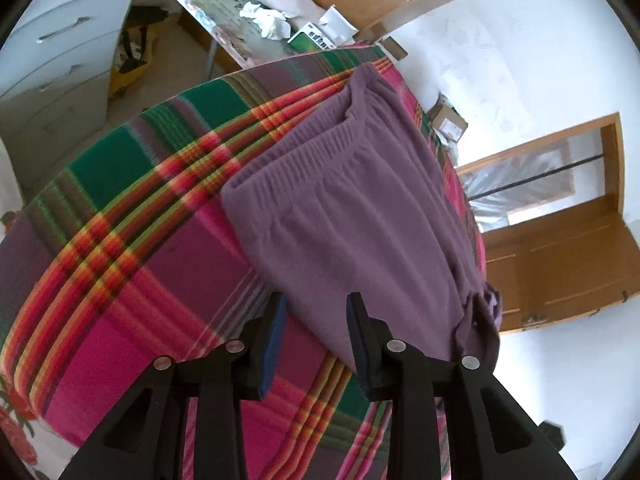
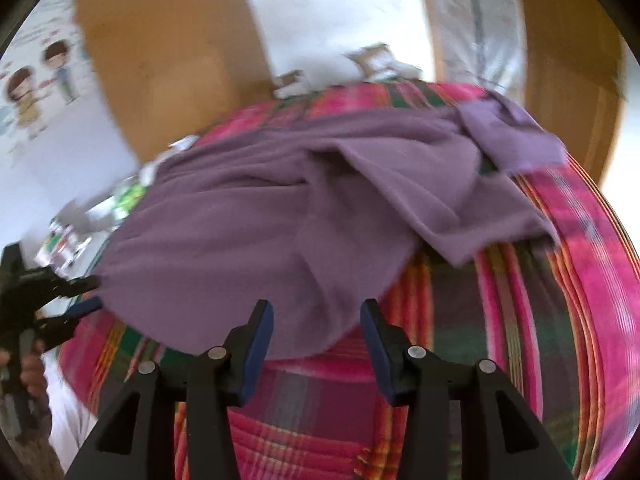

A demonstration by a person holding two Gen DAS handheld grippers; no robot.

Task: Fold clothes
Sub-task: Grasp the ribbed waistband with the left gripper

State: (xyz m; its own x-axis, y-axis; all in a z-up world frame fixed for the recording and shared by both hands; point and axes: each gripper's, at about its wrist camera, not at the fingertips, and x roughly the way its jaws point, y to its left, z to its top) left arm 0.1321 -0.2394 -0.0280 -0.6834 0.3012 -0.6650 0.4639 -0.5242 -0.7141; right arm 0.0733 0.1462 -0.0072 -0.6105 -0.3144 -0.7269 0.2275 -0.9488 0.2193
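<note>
Purple trousers (image 1: 352, 208) are shown spread flat on a plaid blanket (image 1: 132, 248) of pink, green and orange stripes. In the left wrist view, the left gripper (image 1: 316, 312) is seen in the foreground with its blue-padded jaws moderately apart; the near edge of the trousers lies in the gap between the fingertips, but no pad is seen pressing on the cloth. Beyond the jaws the garment runs away toward its ribbed, elasticated waistband (image 1: 320, 136), which lies at the far end. To the right, the fabric hangs over the blanket's edge in a bunched fold.

In the right wrist view, the right gripper (image 2: 317, 320) is likewise shown with its jaws standing fairly wide, and the rounded near hem of the purple trousers (image 2: 248, 240) sits just between and beyond the fingertips, not clamped. Farther off, one trouser leg (image 2: 460, 200) is seen folded across the garment toward the right, with a lighter purple piece (image 2: 512, 136) near the far edge of the plaid blanket (image 2: 560, 260). At the left margin the left gripper (image 2: 86, 298) is visible beside the garment's edge, held by a hand (image 2: 30, 368).

In the background of the left wrist view a cluttered table (image 1: 240, 32), a white chest of drawers (image 1: 60, 52) and a wooden door (image 1: 560, 264) are seen.
</note>
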